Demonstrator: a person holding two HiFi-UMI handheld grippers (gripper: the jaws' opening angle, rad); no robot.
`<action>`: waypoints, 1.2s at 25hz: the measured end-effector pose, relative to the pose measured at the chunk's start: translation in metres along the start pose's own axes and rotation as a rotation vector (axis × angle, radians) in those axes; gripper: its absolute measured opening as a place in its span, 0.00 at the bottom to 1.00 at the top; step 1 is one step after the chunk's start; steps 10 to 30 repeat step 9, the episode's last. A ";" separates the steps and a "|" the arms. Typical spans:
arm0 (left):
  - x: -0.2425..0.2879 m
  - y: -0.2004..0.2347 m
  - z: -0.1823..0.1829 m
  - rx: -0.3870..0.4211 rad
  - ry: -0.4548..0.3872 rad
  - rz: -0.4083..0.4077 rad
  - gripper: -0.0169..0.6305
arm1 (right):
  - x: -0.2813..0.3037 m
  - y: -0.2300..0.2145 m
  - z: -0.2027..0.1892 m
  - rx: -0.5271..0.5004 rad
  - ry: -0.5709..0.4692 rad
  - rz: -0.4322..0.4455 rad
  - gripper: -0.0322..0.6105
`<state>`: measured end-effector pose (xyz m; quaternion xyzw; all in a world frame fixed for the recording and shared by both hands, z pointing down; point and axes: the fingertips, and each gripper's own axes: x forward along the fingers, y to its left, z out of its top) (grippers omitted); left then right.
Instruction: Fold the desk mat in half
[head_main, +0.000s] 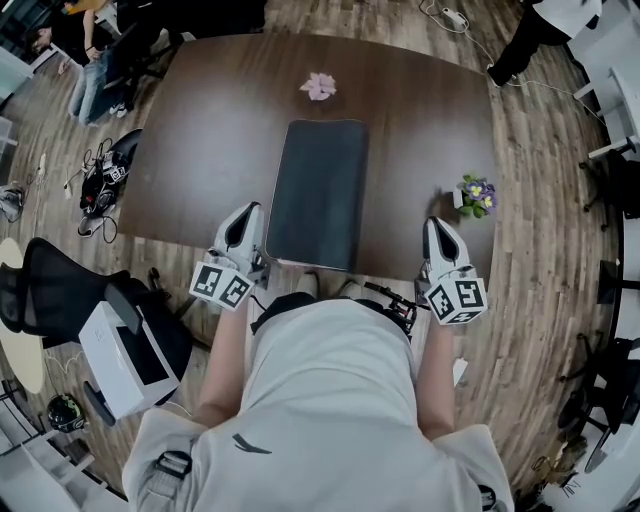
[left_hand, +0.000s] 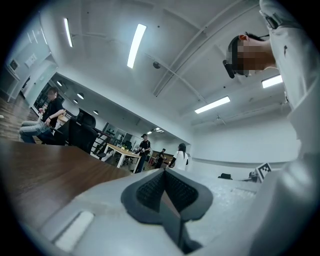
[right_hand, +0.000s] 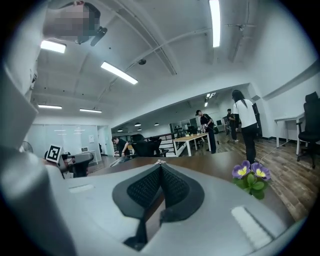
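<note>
Holding nothing, the left gripper (head_main: 246, 214) and right gripper (head_main: 437, 226) both show jaws pressed together at the near edge of the table (head_main: 200, 130). The desk mat (head_main: 318, 190) lies flat between them, its long axis running away from the person. Its near left corner sits just beside the left gripper, while the right one stands well apart, nearer the potted flowers (head_main: 477, 195)

The head view looks steeply down on the worktop (head_main: 220, 150). Cameras on the left gripper (head_main: 246, 212) and right gripper (head_main: 437, 224) sit low at its near edge, facing far across that same worktop.
</note>
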<state>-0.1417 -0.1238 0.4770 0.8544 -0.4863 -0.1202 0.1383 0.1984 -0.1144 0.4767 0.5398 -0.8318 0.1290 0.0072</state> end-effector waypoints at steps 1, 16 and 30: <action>0.000 0.000 0.000 -0.001 -0.001 0.001 0.03 | 0.000 0.000 0.000 -0.003 0.002 0.002 0.05; -0.003 -0.002 -0.002 -0.001 -0.004 0.001 0.03 | -0.001 0.004 -0.001 -0.010 -0.001 0.011 0.05; -0.003 -0.002 -0.002 -0.001 -0.004 0.001 0.03 | -0.001 0.004 -0.001 -0.010 -0.001 0.011 0.05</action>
